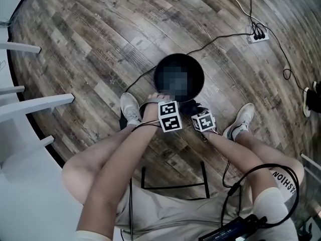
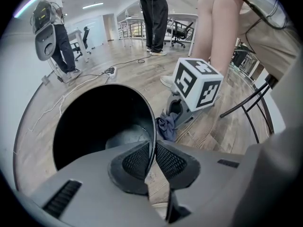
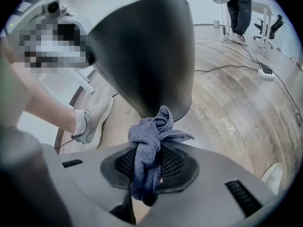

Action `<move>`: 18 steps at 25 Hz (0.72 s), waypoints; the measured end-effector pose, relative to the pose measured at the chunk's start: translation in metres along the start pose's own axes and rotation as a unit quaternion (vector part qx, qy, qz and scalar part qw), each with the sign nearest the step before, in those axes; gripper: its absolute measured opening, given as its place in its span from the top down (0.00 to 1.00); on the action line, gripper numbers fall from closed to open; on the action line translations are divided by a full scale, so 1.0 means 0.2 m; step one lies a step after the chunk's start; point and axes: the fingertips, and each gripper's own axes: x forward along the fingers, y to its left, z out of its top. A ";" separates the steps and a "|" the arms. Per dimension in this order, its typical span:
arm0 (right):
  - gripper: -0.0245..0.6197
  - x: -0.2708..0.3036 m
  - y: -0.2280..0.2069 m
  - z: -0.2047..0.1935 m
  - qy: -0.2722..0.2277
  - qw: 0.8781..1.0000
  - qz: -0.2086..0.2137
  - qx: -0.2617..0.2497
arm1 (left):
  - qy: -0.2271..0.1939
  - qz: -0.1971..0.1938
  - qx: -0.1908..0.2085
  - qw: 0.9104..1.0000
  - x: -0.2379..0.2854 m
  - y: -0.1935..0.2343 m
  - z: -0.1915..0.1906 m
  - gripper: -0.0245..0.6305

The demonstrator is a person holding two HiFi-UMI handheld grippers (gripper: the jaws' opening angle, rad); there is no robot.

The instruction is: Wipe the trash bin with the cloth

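Between the person's shoes [image 1: 130, 108] on the plank floor [image 1: 90, 59] stands the black trash bin [image 1: 158, 67], mouth upward. Its wall is thin and smooth and tapers toward the base. It is probably light and stiff, so a sideways rub could make it skid or tip unless it is steadied. The rim is the natural hold, and the left gripper [image 2: 152, 150] grips it there. Its jaws are closed to a sliver on the thin rim edge, one ribbed pad [image 2: 137, 160] inside the bin and one outside. The cloth [image 3: 158, 126], blue-grey and limp, is bunched in the right gripper [image 3: 152, 157]. Those jaws squeeze its middle, which leaves a soft wad past the tips for wiping. That wad sits low by the bin's outer wall near the base; whether it touches cannot be judged. A power strip [image 1: 259, 35] lies well beyond.
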 end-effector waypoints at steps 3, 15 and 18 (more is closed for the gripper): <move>0.84 -0.12 0.08 0.05 -0.013 1.000 0.011 -0.006 | 0.003 0.002 -0.006 1.000 0.00 0.00 0.00 0.88; 0.84 -0.46 0.23 0.21 -0.048 0.998 0.033 -0.011 | 0.003 0.003 -0.141 0.990 0.04 -0.02 0.10 0.88; 0.84 -0.52 0.22 0.25 -0.065 0.998 0.027 -0.005 | -0.003 -0.003 -0.192 0.981 0.04 -0.03 0.15 0.88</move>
